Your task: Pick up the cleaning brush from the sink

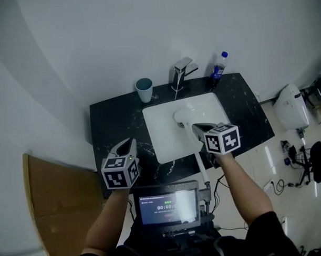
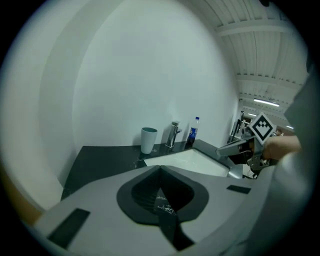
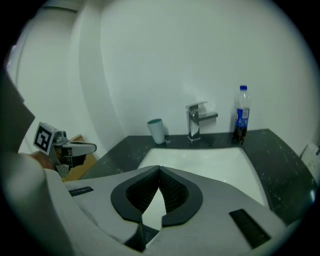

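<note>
A white long-handled cleaning brush (image 1: 183, 118) lies with its head in the white sink (image 1: 165, 124), and its handle runs out over the front edge of the black counter (image 1: 113, 121). My right gripper (image 1: 196, 127) hovers over the handle near the brush head, shut, with nothing between its fingertips. In its own view the right gripper (image 3: 159, 169) faces the sink (image 3: 210, 160), and the brush does not show there. My left gripper (image 1: 129, 142) is over the counter left of the sink. The left gripper (image 2: 159, 169) is shut and empty.
A teal cup (image 1: 144, 89), a chrome faucet (image 1: 182, 71) and a blue-capped bottle (image 1: 217, 68) stand along the back of the counter. A screen (image 1: 168, 206) sits at my chest. A wooden panel (image 1: 53, 207) is at the left, a white fixture (image 1: 291, 107) and cables at the right.
</note>
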The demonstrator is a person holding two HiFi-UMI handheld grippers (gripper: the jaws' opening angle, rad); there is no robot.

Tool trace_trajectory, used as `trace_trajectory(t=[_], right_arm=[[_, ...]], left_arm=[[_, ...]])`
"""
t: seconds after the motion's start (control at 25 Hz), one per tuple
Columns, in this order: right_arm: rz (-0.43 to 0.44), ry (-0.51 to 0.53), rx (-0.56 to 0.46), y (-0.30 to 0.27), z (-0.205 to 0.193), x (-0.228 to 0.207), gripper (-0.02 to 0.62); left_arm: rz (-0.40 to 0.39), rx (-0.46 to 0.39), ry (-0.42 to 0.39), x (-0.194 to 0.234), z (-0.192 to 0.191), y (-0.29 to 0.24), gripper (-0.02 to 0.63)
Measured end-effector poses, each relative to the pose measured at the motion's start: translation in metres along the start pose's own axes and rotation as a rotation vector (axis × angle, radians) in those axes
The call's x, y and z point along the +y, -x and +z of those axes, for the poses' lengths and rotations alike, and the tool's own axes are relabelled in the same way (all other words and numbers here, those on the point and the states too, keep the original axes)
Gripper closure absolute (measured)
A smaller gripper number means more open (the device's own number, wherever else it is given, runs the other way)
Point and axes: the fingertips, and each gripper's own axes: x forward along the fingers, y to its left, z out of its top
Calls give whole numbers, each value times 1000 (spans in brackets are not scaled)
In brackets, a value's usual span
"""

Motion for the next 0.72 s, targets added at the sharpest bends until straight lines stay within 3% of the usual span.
trace_trajectory(t=[0.08, 0.16, 0.4, 0.52, 0.72], right_arm=[[-13, -58, 115, -30, -27, -5, 588], [-43, -92, 235, -51, -57, -16, 492], [-145, -182, 437, -82, -110, -51, 491], [-184, -142, 570, -95, -132, -65, 491], [-179, -226, 705, -104, -148, -73, 485]], left_arm=[[-26, 51, -16, 9, -15, -19, 598], [-31, 107, 19, 14, -33, -36, 598], [-8, 228, 35, 24, -52, -79, 584], [24, 246, 31, 34, -56, -91, 561], [55, 274, 25, 43, -63, -104, 561]])
